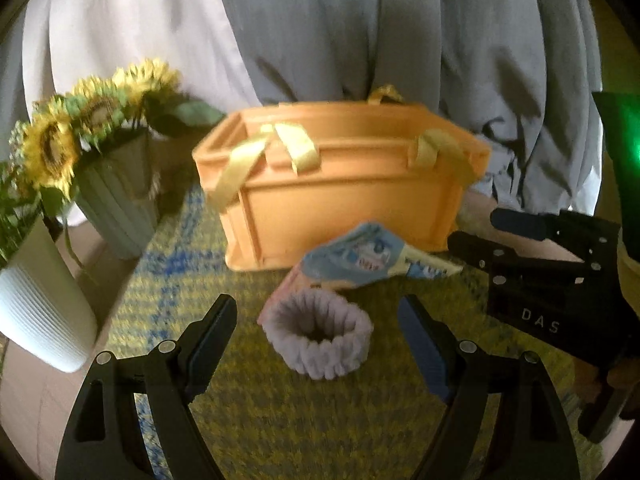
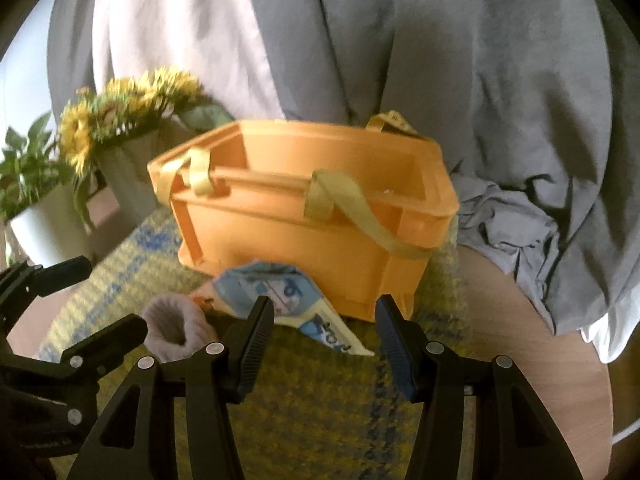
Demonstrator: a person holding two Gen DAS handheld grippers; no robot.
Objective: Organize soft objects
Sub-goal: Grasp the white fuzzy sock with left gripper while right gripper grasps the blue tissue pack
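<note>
A fuzzy lilac wristband (image 1: 318, 338) lies on the yellow-blue mat (image 1: 248, 420), just ahead of and between the fingers of my open, empty left gripper (image 1: 318, 334). Behind it lies a light blue soft packet (image 1: 360, 258) against the orange crate (image 1: 340, 188) with yellow ribbon handles. In the right wrist view my right gripper (image 2: 324, 340) is open and empty, just before the blue packet (image 2: 272, 288), with the wristband (image 2: 176, 328) to its left and the crate (image 2: 312, 220) behind. The right gripper also shows in the left wrist view (image 1: 532, 248), and the left gripper in the right wrist view (image 2: 80, 300).
Sunflowers in a ribbed grey vase (image 1: 120, 200) and a white ribbed pot (image 1: 36, 308) stand at the left. Grey and white curtains (image 1: 360, 32) hang behind the crate. Bare wooden tabletop (image 2: 540, 340) lies right of the mat.
</note>
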